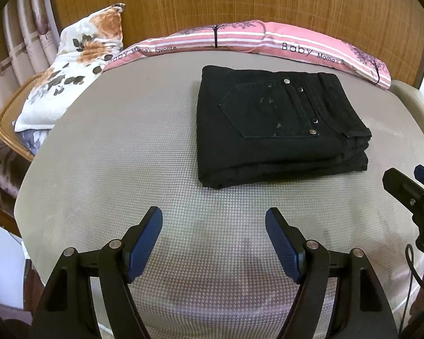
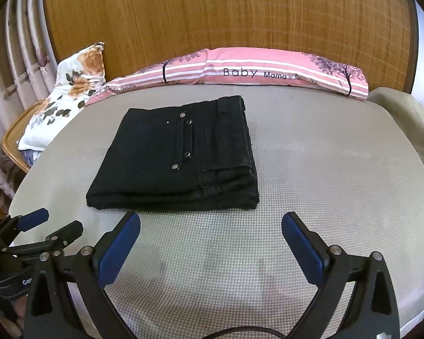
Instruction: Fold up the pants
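The black pants (image 1: 277,127) lie folded in a compact rectangular stack on the grey textured mat (image 1: 127,155), back pocket and rivets facing up. They also show in the right wrist view (image 2: 178,155). My left gripper (image 1: 213,217) is open and empty, hovering over bare mat in front of the pants. My right gripper (image 2: 210,221) is open and empty, just in front of the stack's near edge. The right gripper shows at the right edge of the left wrist view (image 1: 407,180); the left gripper shows at the lower left of the right wrist view (image 2: 56,223).
A pink striped pillow (image 1: 268,41) lies along the far edge against a wooden headboard (image 1: 226,2). A floral pillow (image 1: 70,67) rests on a wicker chair (image 1: 11,124) at the left. Curtains (image 2: 5,65) hang behind. The grey mat (image 2: 339,155) extends right of the pants.
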Action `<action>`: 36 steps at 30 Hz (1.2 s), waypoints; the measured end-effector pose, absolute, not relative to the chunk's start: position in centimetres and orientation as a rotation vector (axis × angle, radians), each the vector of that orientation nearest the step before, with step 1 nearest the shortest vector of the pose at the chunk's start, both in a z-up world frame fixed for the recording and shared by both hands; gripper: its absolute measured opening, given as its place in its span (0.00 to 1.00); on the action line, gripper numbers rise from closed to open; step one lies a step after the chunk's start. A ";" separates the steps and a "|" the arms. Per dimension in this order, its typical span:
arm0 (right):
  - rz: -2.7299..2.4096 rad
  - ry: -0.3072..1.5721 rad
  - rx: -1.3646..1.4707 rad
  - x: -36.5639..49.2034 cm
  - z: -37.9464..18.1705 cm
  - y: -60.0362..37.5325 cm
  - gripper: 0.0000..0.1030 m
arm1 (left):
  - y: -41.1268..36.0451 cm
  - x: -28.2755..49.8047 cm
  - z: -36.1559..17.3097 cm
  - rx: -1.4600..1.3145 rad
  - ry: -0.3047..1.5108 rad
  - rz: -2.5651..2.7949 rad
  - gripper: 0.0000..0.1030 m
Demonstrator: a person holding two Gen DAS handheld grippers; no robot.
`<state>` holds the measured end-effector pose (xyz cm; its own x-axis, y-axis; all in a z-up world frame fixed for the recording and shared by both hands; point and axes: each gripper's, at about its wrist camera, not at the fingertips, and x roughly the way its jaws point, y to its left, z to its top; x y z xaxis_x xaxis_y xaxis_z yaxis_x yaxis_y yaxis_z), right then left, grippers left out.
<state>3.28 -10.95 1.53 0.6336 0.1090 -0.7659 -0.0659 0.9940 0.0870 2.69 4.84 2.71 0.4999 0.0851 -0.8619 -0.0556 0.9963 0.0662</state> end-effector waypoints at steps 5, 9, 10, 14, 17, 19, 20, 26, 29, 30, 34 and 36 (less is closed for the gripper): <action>0.102 0.887 0.048 3.3 1.4 -10.8 0.97 | 4.8 2.6 2.7 0.036 1.040 0.088 0.73; 0.103 0.895 0.044 3.4 1.1 -10.8 0.97 | 4.8 2.7 2.7 0.034 1.041 0.090 0.73; 0.102 0.898 0.043 3.4 1.1 -10.8 0.97 | 4.9 2.7 2.7 0.034 1.041 0.089 0.73; 0.101 0.900 0.046 3.4 1.0 -10.9 0.97 | 4.9 2.7 2.7 0.036 1.037 0.090 0.73; 0.100 0.903 0.047 3.4 0.9 -10.9 0.97 | 4.9 2.7 2.7 0.042 1.032 0.095 0.73; 0.098 0.907 0.048 3.4 0.8 -10.8 0.97 | 4.8 2.7 2.7 0.046 1.028 0.096 0.73; 0.097 0.908 0.049 3.4 0.8 -10.9 0.97 | 4.7 2.6 2.7 0.050 1.026 0.097 0.73; 0.092 0.912 0.053 3.5 0.6 -11.0 0.97 | 4.6 2.6 2.8 0.058 1.022 0.099 0.73; 0.092 0.915 0.056 3.6 0.6 -11.1 0.97 | 4.5 2.5 2.8 0.059 1.023 0.099 0.73; 0.091 0.916 0.057 3.6 0.5 -11.1 0.97 | 4.5 2.4 2.8 0.060 1.023 0.101 0.73; 0.090 0.919 0.061 3.6 0.4 -11.1 0.97 | 4.5 2.4 2.8 0.063 1.022 0.099 0.73; 0.091 0.920 0.060 3.6 0.4 -11.2 0.97 | 4.5 2.5 2.8 0.068 1.024 0.097 0.73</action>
<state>3.63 -11.15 0.39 0.6025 0.1039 -0.7913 -0.0524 0.9945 0.0906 2.47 4.51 2.80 0.5165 0.1124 -0.8489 -0.0483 0.9936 0.1022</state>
